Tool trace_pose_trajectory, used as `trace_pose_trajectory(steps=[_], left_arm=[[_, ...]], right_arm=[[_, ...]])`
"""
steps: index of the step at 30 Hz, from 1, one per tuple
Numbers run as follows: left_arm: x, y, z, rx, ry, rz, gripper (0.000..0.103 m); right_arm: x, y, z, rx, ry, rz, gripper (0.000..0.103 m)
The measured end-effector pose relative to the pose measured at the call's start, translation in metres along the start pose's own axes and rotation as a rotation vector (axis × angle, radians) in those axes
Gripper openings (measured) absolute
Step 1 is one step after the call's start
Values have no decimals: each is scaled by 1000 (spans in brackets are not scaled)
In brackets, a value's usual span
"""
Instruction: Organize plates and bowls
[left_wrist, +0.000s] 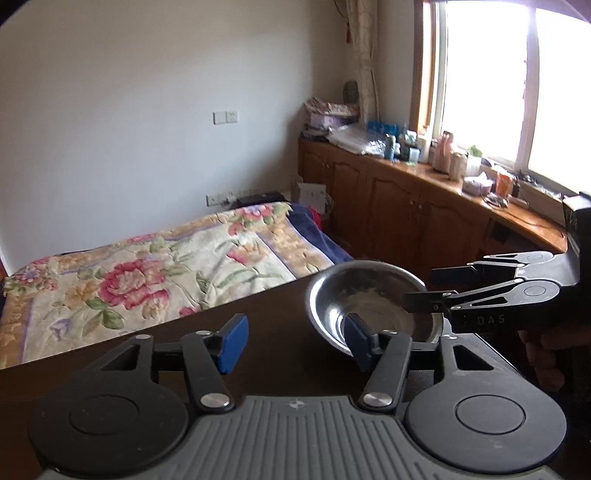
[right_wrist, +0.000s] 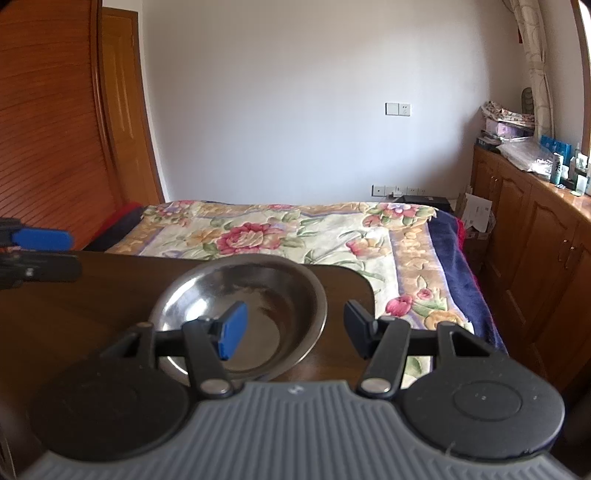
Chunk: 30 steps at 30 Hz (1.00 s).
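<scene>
I count one steel bowl (right_wrist: 242, 310) on one dark wooden table (right_wrist: 74, 317). I see two grippers: left gripper (left_wrist: 291, 341) and right gripper (right_wrist: 293, 332). One bed (right_wrist: 295, 236) (floral cover) sits behind.

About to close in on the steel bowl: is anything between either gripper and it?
Nothing visible. The steel bowl sits alone on the dark table. The right gripper straddles its near rim, jaws open; the left gripper stands beside it, also open.
</scene>
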<state>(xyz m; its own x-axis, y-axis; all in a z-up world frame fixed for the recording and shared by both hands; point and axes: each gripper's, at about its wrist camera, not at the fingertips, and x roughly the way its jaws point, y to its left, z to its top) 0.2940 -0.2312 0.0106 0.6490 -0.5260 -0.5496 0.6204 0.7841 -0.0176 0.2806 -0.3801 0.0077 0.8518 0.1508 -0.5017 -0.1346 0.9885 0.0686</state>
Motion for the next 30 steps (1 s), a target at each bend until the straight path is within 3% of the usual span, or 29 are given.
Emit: trace_pose_trajectory(steps=[13, 19, 21, 30], left_arm=[[53, 2, 7, -35, 136, -69, 67], [62, 3, 5, -59, 167, -101, 66], [63, 1, 4, -55, 178, -112, 54], [42, 1, 5, -96, 170, -130, 50]], right_arm=[[9, -6, -3, 41, 66, 50, 58], [14, -11, -4, 65, 96, 60, 40], [16, -11, -5, 71, 112, 73, 27], [11, -12, -9, 139, 102, 113, 17]])
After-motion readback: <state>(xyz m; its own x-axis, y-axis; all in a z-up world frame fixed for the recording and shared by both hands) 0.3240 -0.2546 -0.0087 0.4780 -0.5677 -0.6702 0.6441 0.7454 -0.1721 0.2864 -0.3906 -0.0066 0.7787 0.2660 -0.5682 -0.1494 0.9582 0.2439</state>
